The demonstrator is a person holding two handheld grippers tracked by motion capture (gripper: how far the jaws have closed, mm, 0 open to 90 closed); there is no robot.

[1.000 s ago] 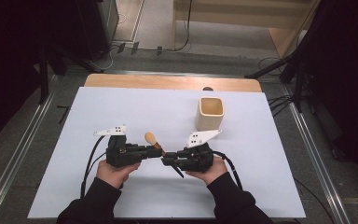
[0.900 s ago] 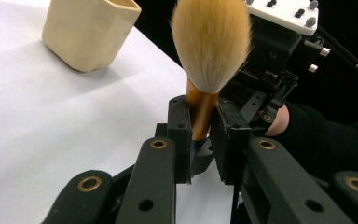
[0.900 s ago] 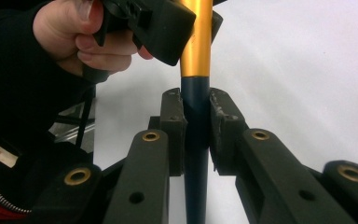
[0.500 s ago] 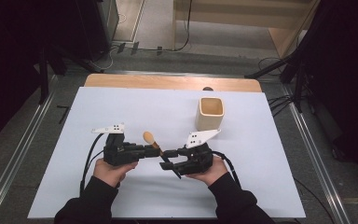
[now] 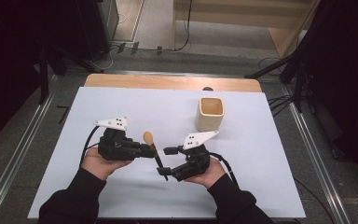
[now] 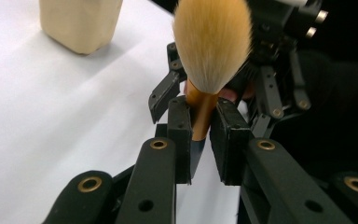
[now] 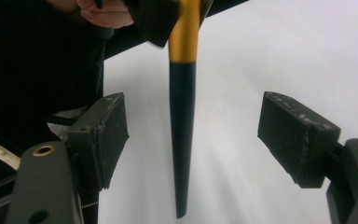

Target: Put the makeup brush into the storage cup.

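The left gripper [image 5: 150,150] clamps the makeup brush [image 5: 153,149] by its gold ferrule; the right gripper [image 5: 164,161] has just been opening, jaws wide around the black handle without touching it.

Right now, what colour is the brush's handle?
Gold at the top of the brush, black below; clearest in the right gripper view.

Black sleeves, black grippers [image 5: 154,151], 2 grey plates.

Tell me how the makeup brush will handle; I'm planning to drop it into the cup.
The brush looks stiff in its tapered handle and probably light, since the left hand-held gripper carries it by the gold ferrule alone. Its round handle would likely roll on the table. The soft bristles should flatten if pushed.
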